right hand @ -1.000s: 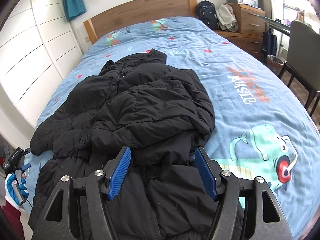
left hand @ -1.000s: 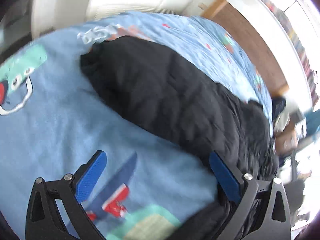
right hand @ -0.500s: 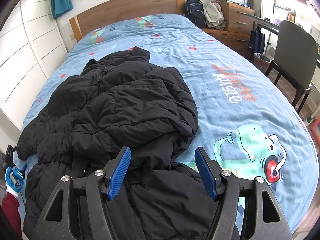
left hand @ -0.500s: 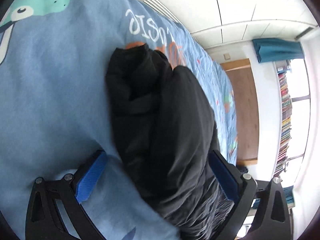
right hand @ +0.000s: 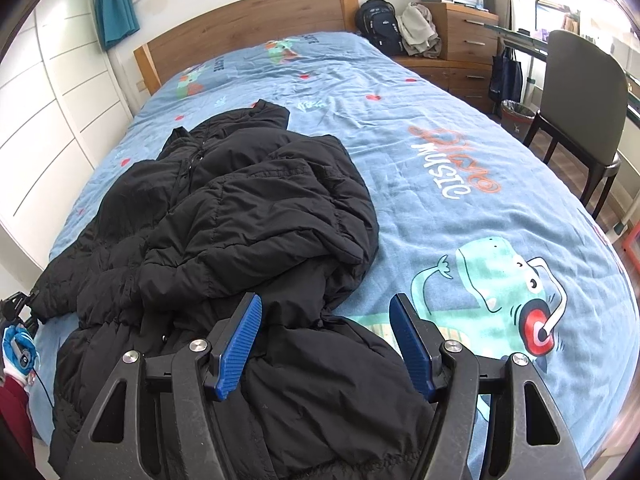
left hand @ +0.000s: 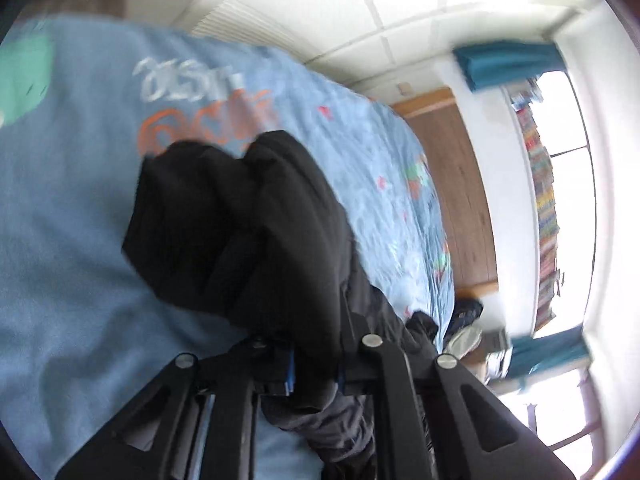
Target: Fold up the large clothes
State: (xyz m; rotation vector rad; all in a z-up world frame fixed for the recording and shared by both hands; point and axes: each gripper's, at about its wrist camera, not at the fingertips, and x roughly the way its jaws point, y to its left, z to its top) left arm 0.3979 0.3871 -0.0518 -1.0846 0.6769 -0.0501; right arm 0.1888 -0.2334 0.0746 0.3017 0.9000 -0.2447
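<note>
- The black puffer jacket (right hand: 224,240) lies crumpled on the left half of the bed (right hand: 460,152), its collar toward the far wooden headboard (right hand: 248,28) and its hem at the near edge.
- The left claw (left hand: 314,364) is closed tight on a bunched fold of the jacket (left hand: 248,216); its blue pads (left hand: 289,372) are nearly hidden by the fabric pressed between them.
- In the left wrist view, which is blurred, the jacket runs away from the claw over the blue bedspread (left hand: 60,220).
- The right claw (right hand: 326,344) is spread wide and holds nothing, hovering above the jacket's near lower part.
- A dark chair (right hand: 580,92) stands to the right of the bed, and a backpack (right hand: 378,26) sits beside the headboard.
</note>
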